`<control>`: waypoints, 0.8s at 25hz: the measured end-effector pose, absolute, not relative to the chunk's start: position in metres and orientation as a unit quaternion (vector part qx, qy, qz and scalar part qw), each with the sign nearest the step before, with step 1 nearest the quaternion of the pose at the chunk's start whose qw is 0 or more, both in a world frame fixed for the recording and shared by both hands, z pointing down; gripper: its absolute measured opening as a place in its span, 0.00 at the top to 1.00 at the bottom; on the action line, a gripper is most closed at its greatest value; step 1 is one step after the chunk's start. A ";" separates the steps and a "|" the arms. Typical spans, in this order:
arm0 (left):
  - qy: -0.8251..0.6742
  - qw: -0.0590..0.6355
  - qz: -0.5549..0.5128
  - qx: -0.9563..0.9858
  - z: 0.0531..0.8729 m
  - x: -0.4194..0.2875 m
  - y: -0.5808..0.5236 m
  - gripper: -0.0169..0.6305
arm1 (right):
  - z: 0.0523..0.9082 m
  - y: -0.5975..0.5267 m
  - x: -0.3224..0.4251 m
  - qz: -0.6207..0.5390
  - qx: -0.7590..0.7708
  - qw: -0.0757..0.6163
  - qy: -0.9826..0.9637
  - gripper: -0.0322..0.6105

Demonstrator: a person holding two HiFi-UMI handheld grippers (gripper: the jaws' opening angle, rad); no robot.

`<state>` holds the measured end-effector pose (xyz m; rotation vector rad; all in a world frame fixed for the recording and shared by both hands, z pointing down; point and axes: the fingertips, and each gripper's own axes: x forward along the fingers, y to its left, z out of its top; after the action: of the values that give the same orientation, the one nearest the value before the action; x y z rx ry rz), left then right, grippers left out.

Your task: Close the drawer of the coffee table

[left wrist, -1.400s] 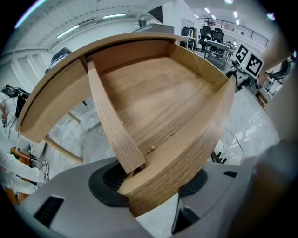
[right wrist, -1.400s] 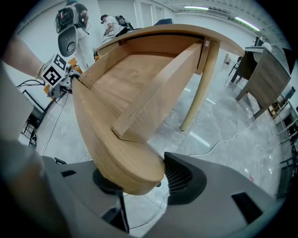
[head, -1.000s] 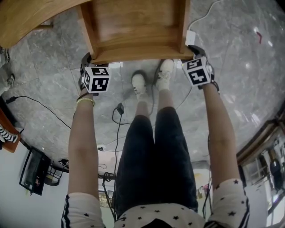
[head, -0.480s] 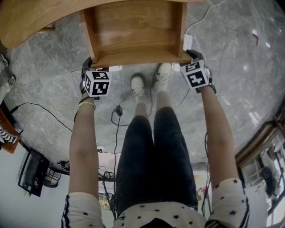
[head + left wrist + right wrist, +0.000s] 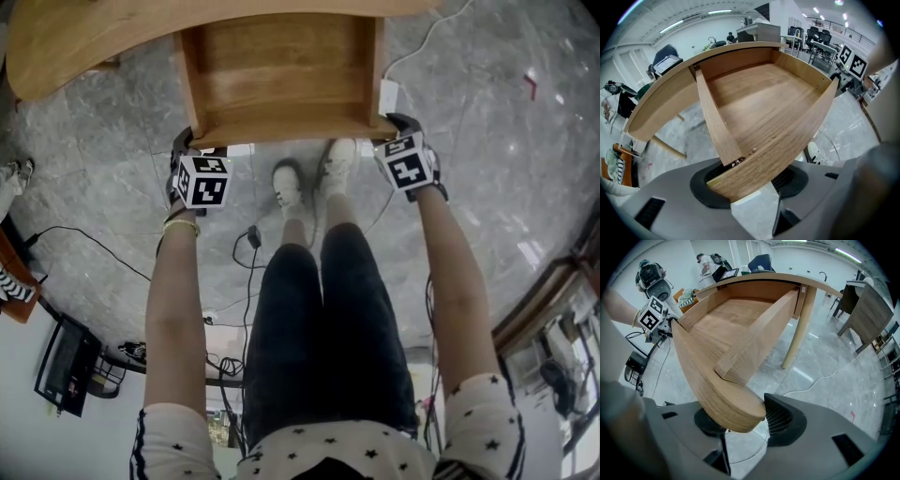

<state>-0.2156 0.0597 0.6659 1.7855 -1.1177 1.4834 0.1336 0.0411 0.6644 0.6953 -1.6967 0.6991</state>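
Observation:
The wooden drawer (image 5: 281, 70) stands pulled out from under the coffee table top (image 5: 112, 37), and it holds nothing. My left gripper (image 5: 187, 142) clamps the left end of the drawer front (image 5: 291, 129). My right gripper (image 5: 398, 122) clamps its right end. In the left gripper view the front panel (image 5: 787, 145) passes between the dark pads of the left gripper (image 5: 750, 183). The right gripper view has the panel's rounded end (image 5: 717, 394) sitting between the pads of the right gripper (image 5: 740, 420). Both grippers point steeply down.
The person's legs and white shoes (image 5: 291, 178) stand just in front of the drawer. Cables (image 5: 248, 234) trail over the grey marble floor, and a white plug (image 5: 388, 94) lies beside the drawer's right side. A round table leg (image 5: 801, 329) stands right of the drawer.
Both grippers keep their hold on the drawer front's ends. In the head view the drawer and grippers sit slightly lower, and more of the table top shows above.

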 end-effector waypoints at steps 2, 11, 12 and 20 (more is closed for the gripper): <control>-0.415 0.279 0.554 0.665 0.663 -0.215 0.060 0.60 | 0.662 0.041 0.134 0.297 0.294 0.556 -0.718 0.64; -0.407 0.283 0.560 0.664 0.647 -0.214 0.059 0.60 | 0.646 0.040 0.135 0.302 0.293 0.553 -0.719 0.64; -0.407 0.283 0.560 0.664 0.646 -0.214 0.058 0.60 | 0.644 0.040 0.135 0.303 0.293 0.552 -0.719 0.64; -0.404 0.282 0.564 0.662 0.640 -0.215 0.059 0.60 | 0.640 0.040 0.134 0.307 0.289 0.551 -0.720 0.64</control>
<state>-0.2153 0.0588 0.6405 1.7743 -1.0826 1.5115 0.1335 0.0404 0.6397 0.6836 -1.7025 0.7273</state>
